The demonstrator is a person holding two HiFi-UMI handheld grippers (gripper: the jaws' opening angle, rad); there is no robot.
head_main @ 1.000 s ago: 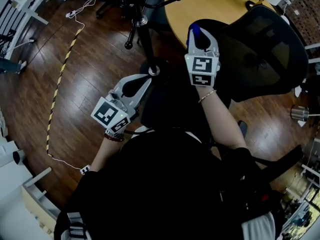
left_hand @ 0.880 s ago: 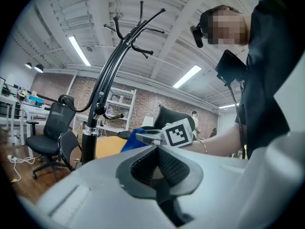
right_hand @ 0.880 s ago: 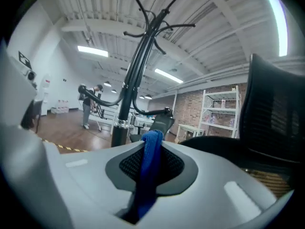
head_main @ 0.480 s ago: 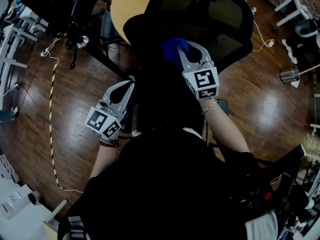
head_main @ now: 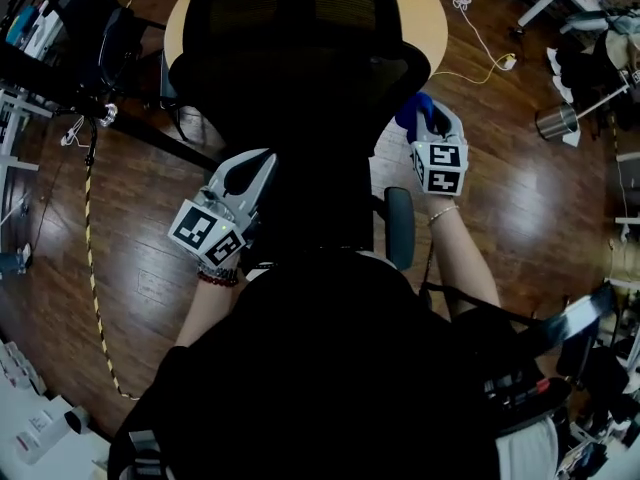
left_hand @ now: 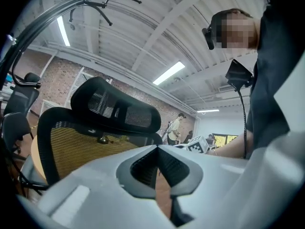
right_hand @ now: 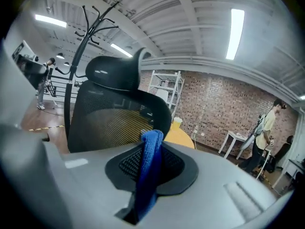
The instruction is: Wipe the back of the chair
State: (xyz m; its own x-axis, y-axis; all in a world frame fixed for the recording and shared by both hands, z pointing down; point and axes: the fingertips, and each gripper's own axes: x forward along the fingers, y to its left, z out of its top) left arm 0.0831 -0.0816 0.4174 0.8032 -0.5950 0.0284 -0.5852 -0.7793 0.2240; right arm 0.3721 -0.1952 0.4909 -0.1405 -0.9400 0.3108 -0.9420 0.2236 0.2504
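Observation:
A black mesh office chair stands right in front of me, its back (head_main: 300,68) filling the top middle of the head view. My right gripper (head_main: 428,120) hangs beside the back's right edge, shut on a blue cloth (head_main: 412,108). In the right gripper view the cloth (right_hand: 150,171) stands pinched in the right gripper (right_hand: 151,137), with the chair back (right_hand: 114,123) and headrest (right_hand: 114,73) just beyond. My left gripper (head_main: 248,176) rests by the back's left side, shut with nothing in it. The left gripper view shows that left gripper (left_hand: 157,149) below the mesh back (left_hand: 90,147).
A round wooden table (head_main: 425,23) stands behind the chair. The chair's armrest (head_main: 399,226) juts out at the right. On the wooden floor lie a yellow cable (head_main: 480,68) and a metal cup (head_main: 553,121). Other chairs (head_main: 100,38) crowd the left. People (right_hand: 269,128) stand far off.
The chair has come from the upper right to the middle of the head view. My right gripper with the cloth moved from over the back to its right edge. The left gripper stayed put.

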